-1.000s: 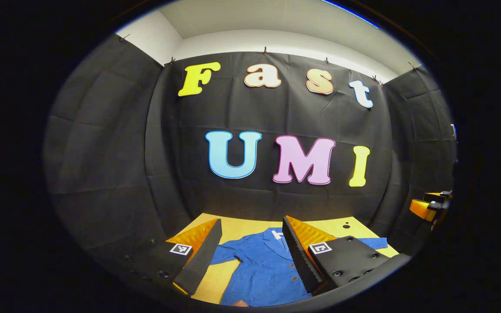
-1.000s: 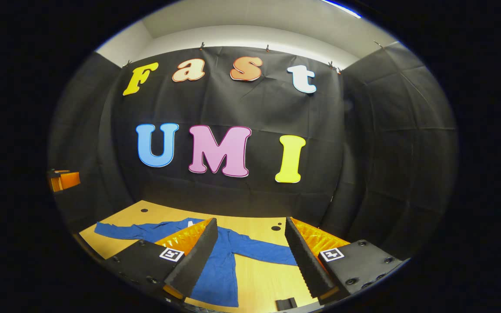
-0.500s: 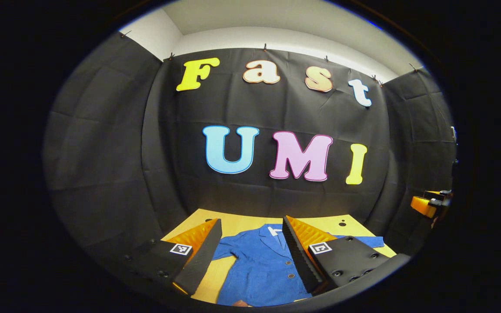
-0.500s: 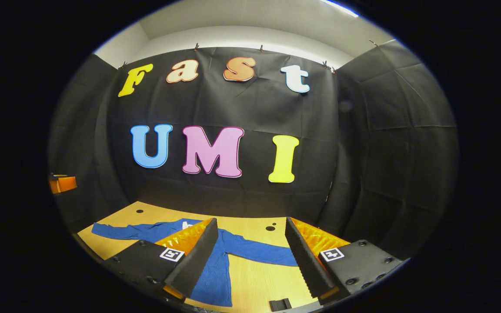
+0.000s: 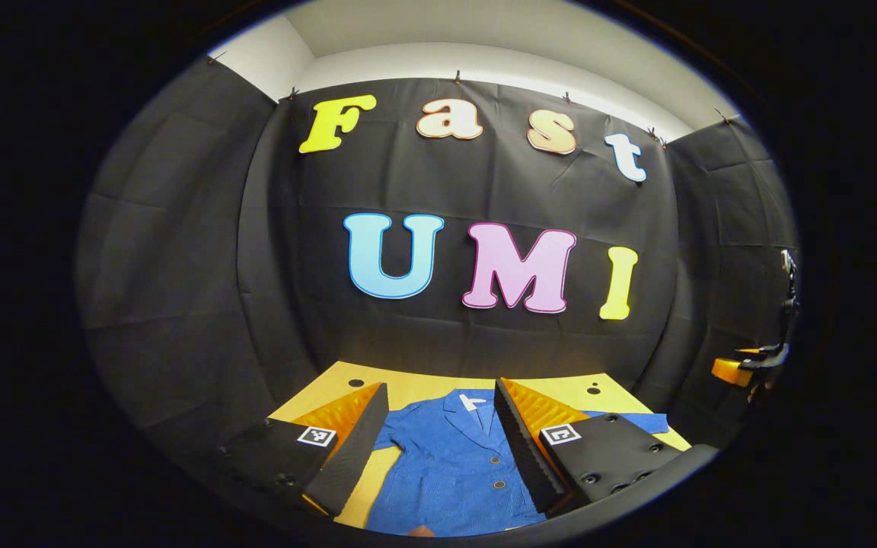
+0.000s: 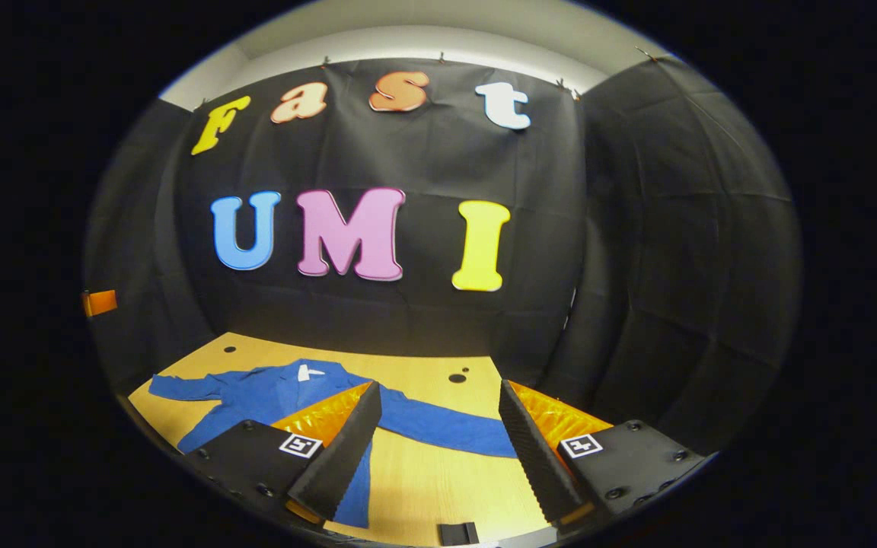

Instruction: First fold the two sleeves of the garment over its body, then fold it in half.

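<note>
Blue cloth of the garment (image 5: 450,464) was recorded flat on the wooden table (image 5: 416,388), collar toward the booth's back wall, front buttons up. In the left gripper view its body lay at 6 o'clock; the hem was cut off by the lower edge, one side of the body and one sleeve were largely hidden behind the fingers, and a sleeve end was seen at 4 o'clock past the finger block. A small pale shape at the very bottom edge could not be made out. In the right gripper view the garment (image 6: 271,392) was seen spread at 7 to 6 o'clock, one sleeve reaching to 8 o'clock and the other sleeve (image 6: 446,430) stretched across the gap between the fingers; the lower body was covered by the near finger. A small dark object (image 6: 457,533) at 6 o'clock on the table edge was cut off and was not identified.

Left gripper (image 5: 438,445): jaws were held wide apart above the garment's body, nothing between them, no contact with the cloth observed. Right gripper (image 6: 438,445): jaws were likewise wide apart, nothing gripped, held above the table with the sleeve crossing beyond the gap. The right gripper was also glimpsed at 3 o'clock of the left gripper view (image 5: 751,369), partly cut off. An orange part at 9 o'clock of the right gripper view was too small to identify.
</note>
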